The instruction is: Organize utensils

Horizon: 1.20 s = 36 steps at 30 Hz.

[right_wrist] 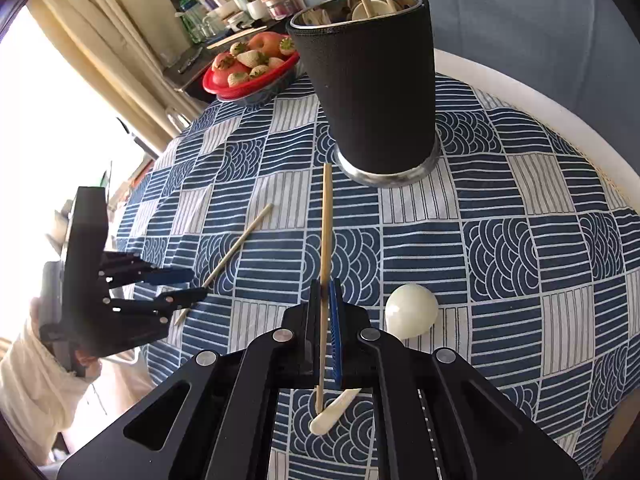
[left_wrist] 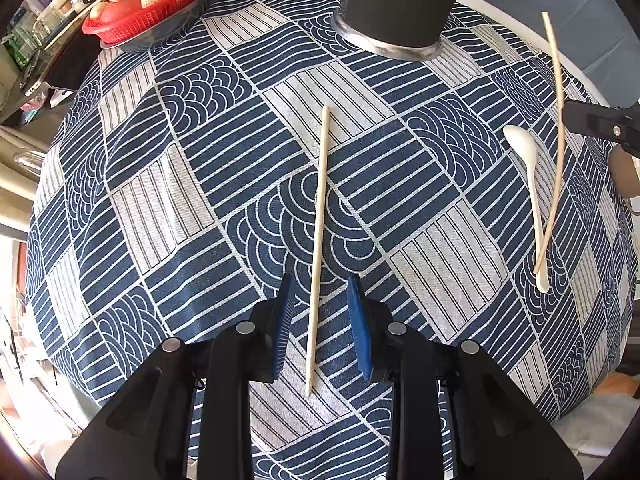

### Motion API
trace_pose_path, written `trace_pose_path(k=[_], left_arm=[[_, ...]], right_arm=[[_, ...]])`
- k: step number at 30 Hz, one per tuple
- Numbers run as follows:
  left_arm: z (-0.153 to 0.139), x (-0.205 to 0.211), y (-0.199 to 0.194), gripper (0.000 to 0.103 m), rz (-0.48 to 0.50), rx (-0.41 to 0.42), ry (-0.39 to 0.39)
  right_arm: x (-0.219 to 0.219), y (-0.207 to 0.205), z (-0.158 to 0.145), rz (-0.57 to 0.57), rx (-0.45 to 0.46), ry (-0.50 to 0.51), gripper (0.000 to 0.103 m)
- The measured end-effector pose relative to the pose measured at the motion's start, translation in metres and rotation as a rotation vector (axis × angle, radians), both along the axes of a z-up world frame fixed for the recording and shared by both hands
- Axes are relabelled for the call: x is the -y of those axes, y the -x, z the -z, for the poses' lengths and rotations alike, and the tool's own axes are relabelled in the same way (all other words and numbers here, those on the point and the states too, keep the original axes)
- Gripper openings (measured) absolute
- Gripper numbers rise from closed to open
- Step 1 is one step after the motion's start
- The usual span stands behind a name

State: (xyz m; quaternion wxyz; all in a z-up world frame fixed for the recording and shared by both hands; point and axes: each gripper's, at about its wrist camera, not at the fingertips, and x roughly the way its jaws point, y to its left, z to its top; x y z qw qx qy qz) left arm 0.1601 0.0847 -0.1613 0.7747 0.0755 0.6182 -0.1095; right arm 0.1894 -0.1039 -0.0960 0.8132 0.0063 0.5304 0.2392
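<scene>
A black utensil cup (right_wrist: 370, 88) with a steel base stands at the back of the table, with chopsticks and a spoon inside; it also shows in the left wrist view (left_wrist: 394, 4). My left gripper (left_wrist: 320, 300) is open, its jaws on either side of a wooden chopstick (left_wrist: 319, 240) that lies on the cloth. My right gripper (right_wrist: 325, 292) is shut on a second chopstick (right_wrist: 326, 232), which points toward the cup. A white spoon (right_wrist: 412, 310) lies on the cloth under the right gripper; it also shows in the left wrist view (left_wrist: 530, 184).
A blue and white patterned cloth (right_wrist: 520, 240) covers the round white table (right_wrist: 560, 120). A red basket of strawberries and fruit (right_wrist: 250, 68) sits at the back left, also in the left wrist view (left_wrist: 156, 0). A cluttered shelf and curtains lie beyond the table's left side.
</scene>
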Motion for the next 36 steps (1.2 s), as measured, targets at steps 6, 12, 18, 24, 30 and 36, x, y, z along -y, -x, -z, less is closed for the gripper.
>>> trace_pose_path(k=[6,12,18,24,30,36], left_arm=[[0.01,0.004,-0.011,0.012,0.024,-0.017,0.015],[0.01,0.0,-0.015,0.005,0.012,-0.049,0.041],[-0.008,0.004,-0.001,0.005,0.04,-0.002,0.032],[-0.04,0.008,0.002,0.005,0.023,0.09,0.038],[-0.068,0.013,0.003,0.005,0.013,0.169,0.031],[-0.088,0.012,0.005,0.005,-0.003,0.211,0.056]], right_arm=[[0.014,0.007,-0.006,0.022,0.018,-0.002,0.004],[0.027,0.007,-0.011,0.062,0.037,-0.006,0.004],[0.037,0.005,-0.022,0.071,0.072,-0.021,0.004],[0.04,0.005,-0.044,0.048,0.147,-0.019,0.004],[0.039,0.004,-0.064,0.012,0.193,-0.024,0.004],[0.027,-0.004,-0.043,-0.013,0.091,-0.021,0.012]])
